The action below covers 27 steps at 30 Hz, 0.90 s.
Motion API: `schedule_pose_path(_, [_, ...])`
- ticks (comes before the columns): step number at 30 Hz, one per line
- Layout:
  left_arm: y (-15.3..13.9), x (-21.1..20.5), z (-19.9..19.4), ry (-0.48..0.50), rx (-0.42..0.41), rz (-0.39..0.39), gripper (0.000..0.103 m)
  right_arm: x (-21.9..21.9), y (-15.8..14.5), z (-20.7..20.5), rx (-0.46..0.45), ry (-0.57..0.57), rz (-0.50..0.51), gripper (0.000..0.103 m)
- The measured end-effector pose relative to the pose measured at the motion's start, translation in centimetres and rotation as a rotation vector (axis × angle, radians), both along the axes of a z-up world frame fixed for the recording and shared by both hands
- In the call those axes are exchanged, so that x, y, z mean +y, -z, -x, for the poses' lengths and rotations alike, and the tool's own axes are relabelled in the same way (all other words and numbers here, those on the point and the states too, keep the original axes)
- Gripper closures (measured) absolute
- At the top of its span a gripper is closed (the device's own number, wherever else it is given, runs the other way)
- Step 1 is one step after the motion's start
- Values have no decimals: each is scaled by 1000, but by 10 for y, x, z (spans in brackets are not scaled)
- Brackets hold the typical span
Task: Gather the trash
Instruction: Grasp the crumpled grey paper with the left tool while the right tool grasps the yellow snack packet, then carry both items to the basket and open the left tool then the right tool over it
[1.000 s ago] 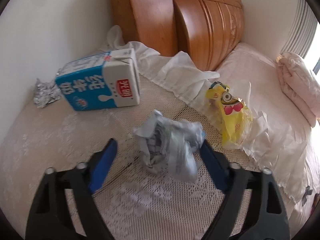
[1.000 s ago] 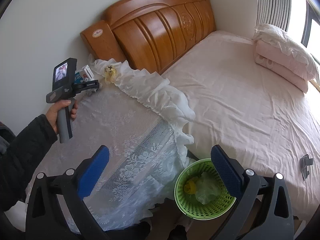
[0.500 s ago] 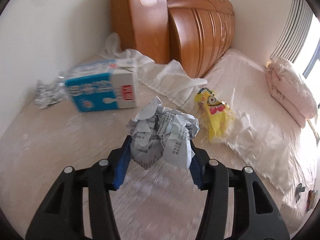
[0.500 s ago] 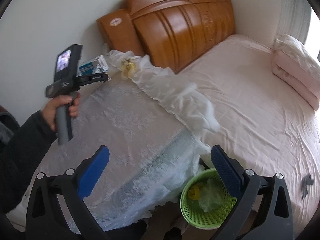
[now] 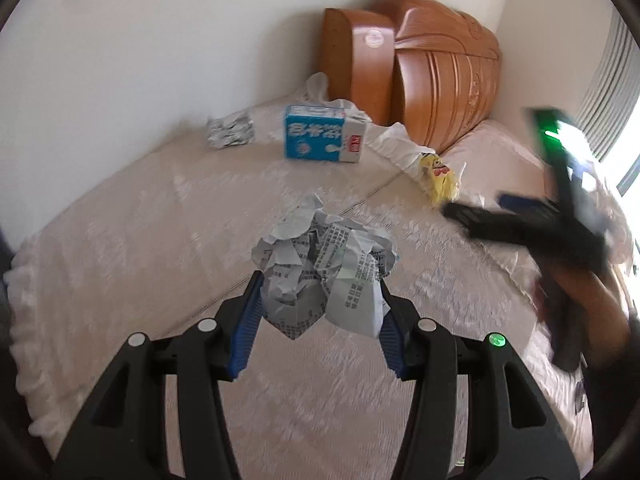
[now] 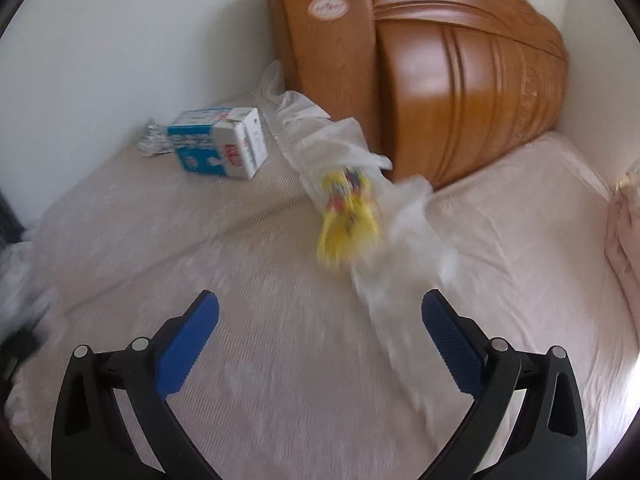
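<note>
— Since the left gripper (image 5: 320,312) has pulled back, what sits on the lace-covered table (image 5: 160,216) now?

— Largest first: the milk carton (image 5: 322,138), then the yellow wrapper (image 6: 348,210) the right gripper (image 6: 320,336) has swung toward, jaws spread, empty.

— And the crumpled paper (image 5: 324,276)?

— Lifted clear a moment ago, pinched between the left jaws. One piece is secured; binning it looks next.

— Smallest?

— The foil scrap (image 5: 231,132), by the wall.

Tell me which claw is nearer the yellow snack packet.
Right. The right claw, open, faces the yellow snack packet just ahead. The left claw, shut on crumpled paper, is farther back.
</note>
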<state>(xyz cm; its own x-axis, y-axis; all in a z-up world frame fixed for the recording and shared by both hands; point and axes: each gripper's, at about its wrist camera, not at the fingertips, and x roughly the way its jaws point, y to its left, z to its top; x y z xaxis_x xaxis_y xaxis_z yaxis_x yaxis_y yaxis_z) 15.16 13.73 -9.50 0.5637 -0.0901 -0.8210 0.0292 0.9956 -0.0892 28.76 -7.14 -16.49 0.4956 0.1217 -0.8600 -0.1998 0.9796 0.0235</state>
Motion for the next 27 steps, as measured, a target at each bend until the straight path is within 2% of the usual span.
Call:
schedule_pose_path(3, [-7,11,18,-17,-6,-3,52,9,17,-25,14,-17,65,8])
schedule_pose_path(4, [-7,13,20,-21,-4,-2,52,12,24,-32,26,-27,99,17])
schedule_pose_path(5, [-7,15,24,-24,-1,-1,52,15,29,-39,38,-35,121,32])
schedule_pose_path(6, [-7,18,30,-25,-1,-2,52,16,34,-43,53,-40,139,40])
schedule_pose_path(7, [-7,19,35,-26,0,-8,52,16,37,-46,60,-38,151,56])
schedule_pose_path(8, [-7,20,39,-27,2,-15,52,17,37,-46,54,-36,145,65])
schedule_pose_path(11, [-6,23,48,-25,13,-15,52,12,28,-42,31,-21,112,78])
schedule_pose_path(16, [-12,18,48,-11,8,8,52,5,-5,-18,-26,-20,45,80])
schedule_pose_path(19, [-19,9,48,10,6,26,52,-6,-32,11,-65,-8,-35,80])
schedule_pose_path(23, [-29,-10,57,57,-6,27,52,-17,-62,68,-113,-3,-152,80])
schedule_pose_path(27, [-35,-30,70,112,-9,33,52,-18,-75,136,-117,-19,-227,80])
